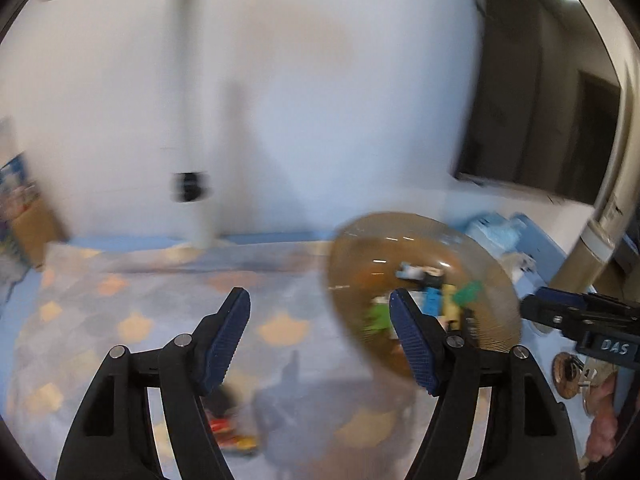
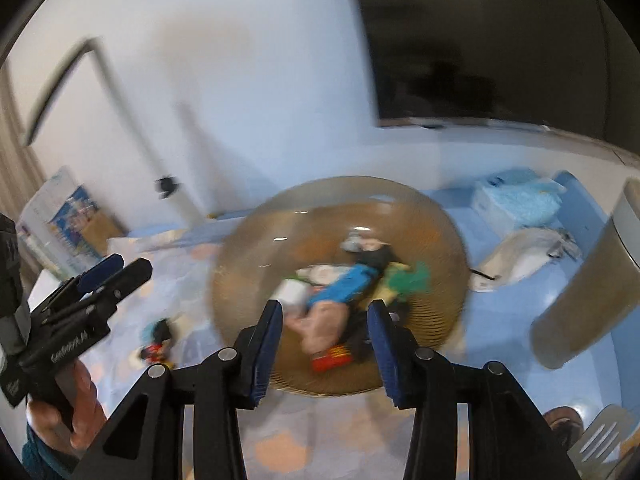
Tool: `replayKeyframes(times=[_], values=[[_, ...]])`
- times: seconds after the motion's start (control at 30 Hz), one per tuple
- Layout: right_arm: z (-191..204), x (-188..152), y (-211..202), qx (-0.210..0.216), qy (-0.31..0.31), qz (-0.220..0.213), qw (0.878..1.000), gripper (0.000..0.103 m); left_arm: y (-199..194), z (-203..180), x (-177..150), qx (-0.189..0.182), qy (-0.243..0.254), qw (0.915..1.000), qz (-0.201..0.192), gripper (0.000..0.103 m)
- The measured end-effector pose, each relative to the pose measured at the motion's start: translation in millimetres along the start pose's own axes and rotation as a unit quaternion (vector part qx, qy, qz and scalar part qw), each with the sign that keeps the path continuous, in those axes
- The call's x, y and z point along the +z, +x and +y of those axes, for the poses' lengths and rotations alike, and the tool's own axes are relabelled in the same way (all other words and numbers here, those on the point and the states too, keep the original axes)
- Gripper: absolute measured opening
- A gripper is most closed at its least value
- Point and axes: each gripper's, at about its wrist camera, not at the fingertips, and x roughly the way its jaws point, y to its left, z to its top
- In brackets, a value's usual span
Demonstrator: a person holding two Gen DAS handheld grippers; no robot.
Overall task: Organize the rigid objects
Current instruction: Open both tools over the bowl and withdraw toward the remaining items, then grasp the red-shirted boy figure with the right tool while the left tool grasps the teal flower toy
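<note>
An amber ribbed glass bowl (image 1: 360, 240) (image 2: 248, 232) sits on a patterned blue cloth and holds several small toys, among them a blue figure (image 2: 348, 284) and a green piece (image 2: 412, 280). My left gripper (image 1: 320, 296) is open with nothing between its fingers, left of the bowl; the right wrist view shows the left gripper (image 2: 128, 266) from the side. My right gripper (image 2: 325, 306) hovers open over the bowl's near rim, its pads touching nothing. A red and black toy (image 1: 232, 428) (image 2: 158, 340) lies on the cloth left of the bowl. Both views are blurred.
A blue tissue pack (image 2: 516, 200) and a white bag (image 2: 528, 256) lie right of the bowl. A tan cylinder (image 2: 588, 312) and a metal spatula (image 2: 604, 432) are at the right edge. A white post (image 1: 196, 120) stands at the back, a box (image 2: 76, 216) at the left.
</note>
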Motion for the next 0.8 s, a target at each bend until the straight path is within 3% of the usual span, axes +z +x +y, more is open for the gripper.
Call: replayKeyframes(times=[0.2,0.37,0.53,0.7,0.8], values=[[92,-10,-18,0.036,-0.099,-0.019,0.994,0.049,-50,89,-19,0.072,-0.072,0.9947,-0.016,0.071],[149,-37,-3,0.051,-0.155,0.002,0.987,0.050,-64,135,-42,0.107,-0.106,0.9885,-0.010,0.072],[165,-79,38,0.070,-0.148,0.042,0.986,0.053,-50,156,-77,0.175,-0.113,0.9779,0.005,0.073],[156,-109,71,0.080,-0.130,0.055,0.987,0.053,-26,169,-107,0.187,-0.119,0.9746,0.035,0.073],[151,-118,84,0.078,-0.128,0.055,0.987,0.053,-20,166,-118,0.227,-0.102,0.9679,0.032,0.073]])
